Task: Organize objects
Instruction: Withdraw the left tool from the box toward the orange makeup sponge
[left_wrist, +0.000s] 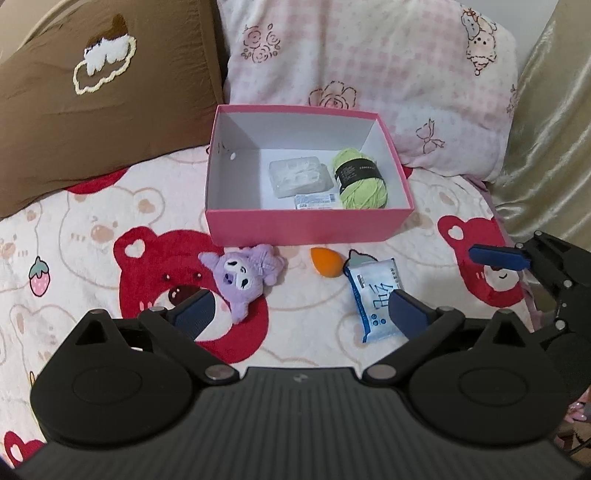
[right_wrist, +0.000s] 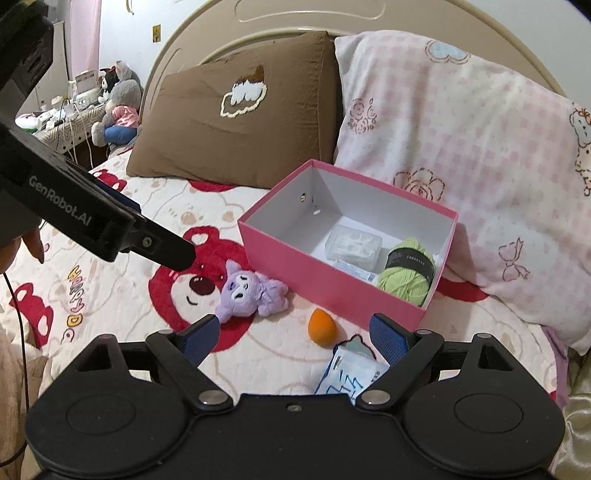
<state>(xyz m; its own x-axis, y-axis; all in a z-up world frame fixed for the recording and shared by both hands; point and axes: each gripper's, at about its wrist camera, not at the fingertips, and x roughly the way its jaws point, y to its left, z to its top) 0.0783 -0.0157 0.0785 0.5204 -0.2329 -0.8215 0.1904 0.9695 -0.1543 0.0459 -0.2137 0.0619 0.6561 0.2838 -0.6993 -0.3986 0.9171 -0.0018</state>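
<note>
A pink box (left_wrist: 306, 230) (right_wrist: 295, 254) stands on the bed and holds a clear plastic case (left_wrist: 297, 175) (right_wrist: 352, 245), a small white packet (left_wrist: 316, 201) and a green yarn ball (left_wrist: 360, 177) (right_wrist: 406, 275). In front of it lie a purple plush toy (left_wrist: 242, 278) (right_wrist: 251, 291), an orange sponge (left_wrist: 325, 262) (right_wrist: 321, 326) and a blue-white tissue pack (left_wrist: 373, 295) (right_wrist: 351, 373). My left gripper (left_wrist: 299, 312) is open and empty above the bed, short of these items. My right gripper (right_wrist: 295, 338) is open and empty, with the tissue pack at its right finger.
A brown pillow (left_wrist: 92, 92) (right_wrist: 236, 122) and a pink patterned pillow (left_wrist: 373, 74) (right_wrist: 461, 166) lean behind the box. The right gripper's fingers (left_wrist: 498, 256) show at the right of the left view; the left gripper's body (right_wrist: 92, 218) shows at the left of the right view. The bear blanket (left_wrist: 92, 229) covers the bed.
</note>
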